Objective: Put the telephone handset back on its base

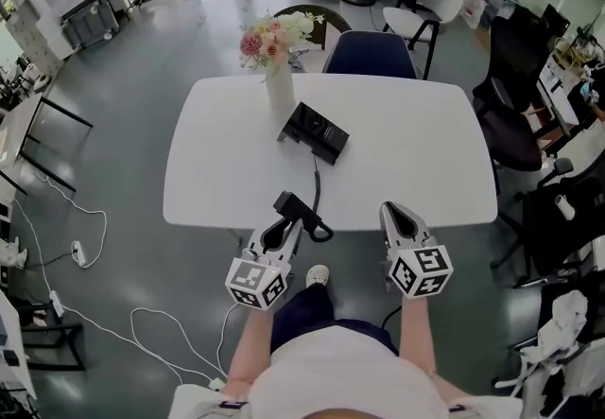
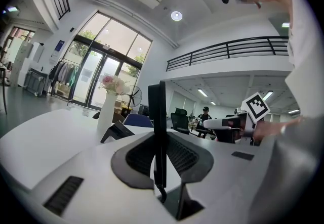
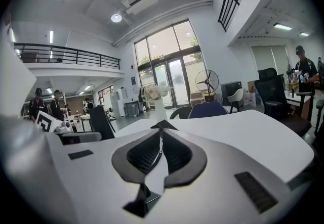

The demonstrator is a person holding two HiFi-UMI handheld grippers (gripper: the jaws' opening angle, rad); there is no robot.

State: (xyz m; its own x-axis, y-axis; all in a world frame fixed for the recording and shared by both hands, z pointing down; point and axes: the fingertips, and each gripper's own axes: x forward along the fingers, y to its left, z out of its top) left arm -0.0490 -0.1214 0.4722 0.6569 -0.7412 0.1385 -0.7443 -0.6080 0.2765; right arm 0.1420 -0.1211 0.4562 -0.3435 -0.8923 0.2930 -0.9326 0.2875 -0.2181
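Observation:
The black handset (image 1: 302,216) is clamped upright in my left gripper (image 1: 286,228) over the table's near edge. In the left gripper view it is a thin dark slab (image 2: 157,132) between the pads. Its cord (image 1: 316,183) runs back to the black telephone base (image 1: 313,131), which sits mid-table just in front of the vase. The base's cradle is empty. My right gripper (image 1: 394,211) hovers at the near edge to the right, shut with nothing in it. In the right gripper view its pads (image 3: 147,154) meet, and the base (image 3: 163,125) shows beyond them.
A white vase of pink and white flowers (image 1: 277,67) stands just behind the base, left of it. The white table (image 1: 416,143) carries nothing else. A blue chair (image 1: 371,54) is tucked in at the far side. Cables lie on the floor (image 1: 113,313) to the left.

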